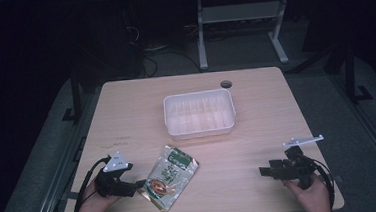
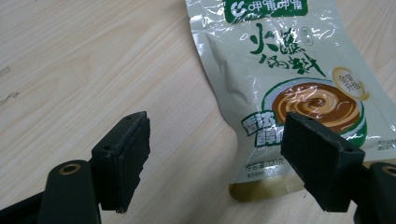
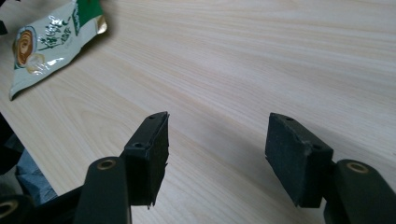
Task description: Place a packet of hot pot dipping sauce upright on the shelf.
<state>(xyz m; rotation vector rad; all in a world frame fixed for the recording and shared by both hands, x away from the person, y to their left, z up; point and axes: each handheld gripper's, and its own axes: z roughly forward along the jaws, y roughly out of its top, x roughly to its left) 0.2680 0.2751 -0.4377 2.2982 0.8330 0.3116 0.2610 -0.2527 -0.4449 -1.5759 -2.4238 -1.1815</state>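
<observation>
Sauce packet (image 1: 170, 177) lies flat at the table's (image 1: 276, 110) near left, below the white plastic tray (image 1: 199, 113). The left gripper (image 2: 215, 154), jaws wide, straddles its corner, apparently to grasp; the right gripper (image 3: 215, 154) rests wide and empty.

Bare desk (image 1: 268, 130) lies between the right gripper (image 1: 267, 171) and the sauce packet (image 1: 171, 176); the white tray (image 1: 200, 113) stands farther back, mid-desk, well apart.

floor (image 1: 252, 51): grey, dim | white frame (image 1: 242, 17) behind | table (image 1: 126, 105): light wood
</observation>
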